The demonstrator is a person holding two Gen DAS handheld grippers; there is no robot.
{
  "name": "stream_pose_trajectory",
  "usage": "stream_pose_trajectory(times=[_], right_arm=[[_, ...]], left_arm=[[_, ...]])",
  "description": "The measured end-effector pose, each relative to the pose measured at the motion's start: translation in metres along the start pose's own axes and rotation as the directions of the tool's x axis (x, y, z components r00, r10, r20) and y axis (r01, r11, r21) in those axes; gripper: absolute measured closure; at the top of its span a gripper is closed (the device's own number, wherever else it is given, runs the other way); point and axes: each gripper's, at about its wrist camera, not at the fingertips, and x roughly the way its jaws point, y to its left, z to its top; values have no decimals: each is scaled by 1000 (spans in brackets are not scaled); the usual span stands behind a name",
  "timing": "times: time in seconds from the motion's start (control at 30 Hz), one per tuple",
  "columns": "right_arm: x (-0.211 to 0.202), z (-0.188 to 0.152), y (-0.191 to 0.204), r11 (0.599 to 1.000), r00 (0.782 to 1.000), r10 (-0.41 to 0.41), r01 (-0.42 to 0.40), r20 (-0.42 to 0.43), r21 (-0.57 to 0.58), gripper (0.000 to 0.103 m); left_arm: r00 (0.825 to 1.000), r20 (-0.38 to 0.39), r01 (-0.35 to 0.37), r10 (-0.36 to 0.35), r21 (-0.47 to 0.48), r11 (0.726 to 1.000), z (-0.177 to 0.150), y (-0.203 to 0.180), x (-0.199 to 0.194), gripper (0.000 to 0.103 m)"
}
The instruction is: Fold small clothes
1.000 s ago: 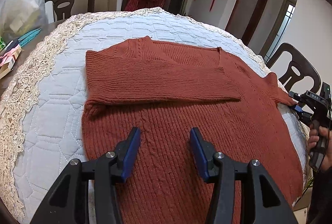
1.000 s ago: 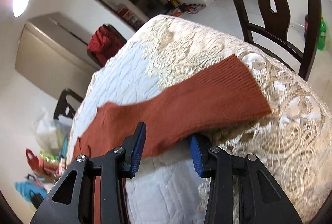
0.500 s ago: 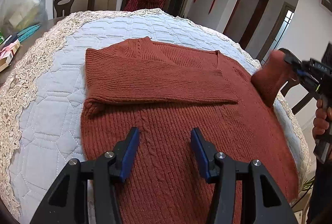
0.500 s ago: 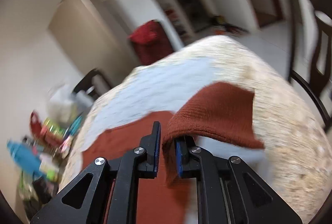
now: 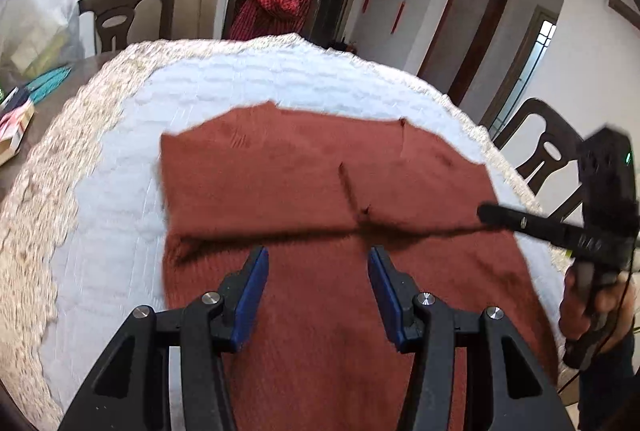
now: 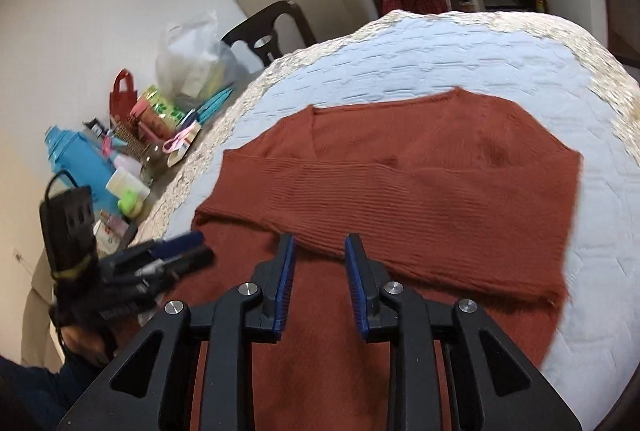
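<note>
A rust-red knit sweater [image 5: 320,311] lies flat on the quilted table cover [image 5: 104,215]. Both sleeves are folded across its chest, the left sleeve [image 5: 256,191] meeting the right sleeve [image 6: 440,223] near the middle. My left gripper [image 5: 316,287] hovers open over the sweater's lower body with nothing between its fingers. My right gripper [image 6: 320,271] is low over the sweater at the right sleeve's cuff end. Its jaws are opening, and the cuff edge lies just ahead of them, not pinched. From the left wrist view, the right gripper [image 5: 486,213] reaches in from the right edge.
A lace border [image 5: 36,231] rims the cover. Dark wooden chairs [image 5: 548,155] stand around the table; one carries a red checked garment [image 5: 276,7]. A blue bottle [image 6: 76,159], bags and small boxes crowd the bare tabletop beyond the cover's left side.
My right gripper closed on the right sleeve at the table's edge, carried it over the sweater's chest, and has parted its jaws. The left gripper has stayed put.
</note>
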Motion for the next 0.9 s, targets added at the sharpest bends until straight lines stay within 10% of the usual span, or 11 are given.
stream_pose_trajectory(times=[0.3,0.43,0.57,0.77,0.9], right_arm=[[-24,-14,-40,989,997,-69,64,34,130,77],[-26,-19,-48,987,995,-94,88,33,137,77],[-24,-22,-61,981,995,-103,98,19,165,77],[-25,-23,-65,982,995,-90,84,29,169,77],[-27,-25,-66,982,996,-87,81,29,171,77]], left_arm=[[991,-93,96,-97,-13,995,31,-20,54,49],[988,-129,85,-85,-1,996,29,-28,75,62],[988,-122,95,-92,14,995,32,-34,73,96],[991,15,129,-130,40,991,42,-37,49,96],[996,-67,62,-60,21,998,34,-23,74,96]])
